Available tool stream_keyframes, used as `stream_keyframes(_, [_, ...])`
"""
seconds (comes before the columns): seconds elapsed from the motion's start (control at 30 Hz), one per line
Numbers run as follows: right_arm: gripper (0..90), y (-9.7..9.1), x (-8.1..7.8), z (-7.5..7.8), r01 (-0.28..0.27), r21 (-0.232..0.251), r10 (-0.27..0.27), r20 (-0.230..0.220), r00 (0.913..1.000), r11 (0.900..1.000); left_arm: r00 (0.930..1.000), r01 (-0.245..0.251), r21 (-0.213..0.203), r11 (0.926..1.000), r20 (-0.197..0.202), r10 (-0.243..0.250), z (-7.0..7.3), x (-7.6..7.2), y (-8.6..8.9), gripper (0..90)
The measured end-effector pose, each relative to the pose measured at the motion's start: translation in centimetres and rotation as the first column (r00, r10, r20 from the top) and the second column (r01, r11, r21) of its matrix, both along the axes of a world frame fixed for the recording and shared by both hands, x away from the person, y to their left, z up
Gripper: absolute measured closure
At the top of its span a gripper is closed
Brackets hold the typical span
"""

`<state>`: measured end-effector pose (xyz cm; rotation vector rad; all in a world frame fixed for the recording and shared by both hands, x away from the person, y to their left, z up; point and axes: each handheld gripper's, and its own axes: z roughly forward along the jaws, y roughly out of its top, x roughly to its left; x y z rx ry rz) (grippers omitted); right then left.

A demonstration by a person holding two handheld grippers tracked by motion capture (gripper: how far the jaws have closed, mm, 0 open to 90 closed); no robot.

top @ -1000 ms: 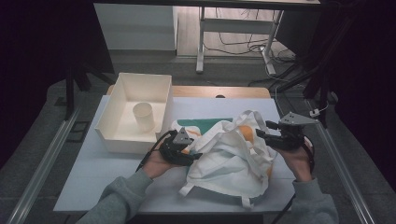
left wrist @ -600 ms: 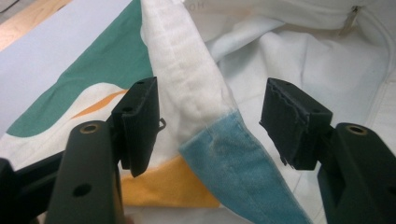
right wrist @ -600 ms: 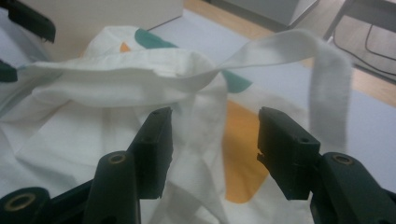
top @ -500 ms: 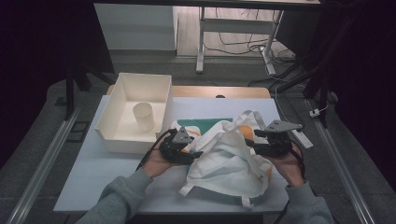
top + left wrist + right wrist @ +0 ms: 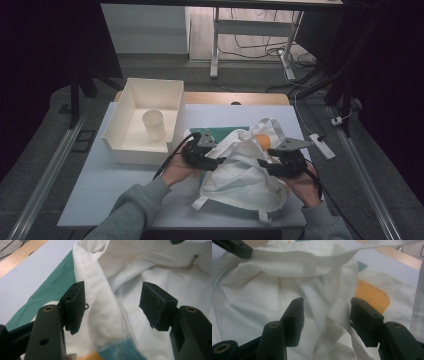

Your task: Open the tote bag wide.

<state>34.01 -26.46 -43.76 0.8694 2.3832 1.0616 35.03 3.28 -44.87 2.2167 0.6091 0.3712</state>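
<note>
While the white cloth bag (image 5: 242, 172) lies crumpled at the middle of the table (image 5: 100, 195), the work on it looks to be at an early stage — both grippers are at its cloth, but neither has a firm hold. The bag sits partly over a green sheet (image 5: 225, 131), with an orange patch (image 5: 263, 140) showing near its upper edge.

The left gripper (image 5: 216, 161) meets the bag at its 9 o'clock side. In the left gripper view its jaws stand apart with a fold of the bag's rim (image 5: 105, 305) running up between them, against the left pad and clear of the right one. The right gripper (image 5: 264, 165) comes in at the bag's 3 o'clock side; in the right gripper view its jaws are also apart, with a cloth strap (image 5: 337, 312) between them, close to the right pad, unpinched.

Seemingly left to do: closing on the cloth, then spreading or opening the bag. The white bin (image 5: 127, 145) with its cup (image 5: 153, 125), at 10 o'clock from the bag, is untouched.

The bag's long axis seems to run from 11 o'clock to 5 o'clock — the mouth and 1 handle loop (image 5: 267, 125) point toward 12, the bottom edge with its small tabs toward 6.
</note>
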Motion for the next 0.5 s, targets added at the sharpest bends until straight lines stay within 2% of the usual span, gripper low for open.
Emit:
stream_keyframes(0.2, [44.7,-0.5,-0.6,-0.3,0.009,-0.001,-0.009,-0.003,1.0000,1.0000,0.9997,-0.007,-0.005,1.0000,-0.025,0.007,-0.5,1.4,-1.2,37.5])
stream_keyframes(0.5, [44.7,-1.0,-0.6,-0.7,0.027,-0.011,-0.027,-0.007,0.9996,0.9996,0.9989,-0.035,0.021,0.9992,-0.031,0.036,-1.1,1.6,-1.2,39.8])
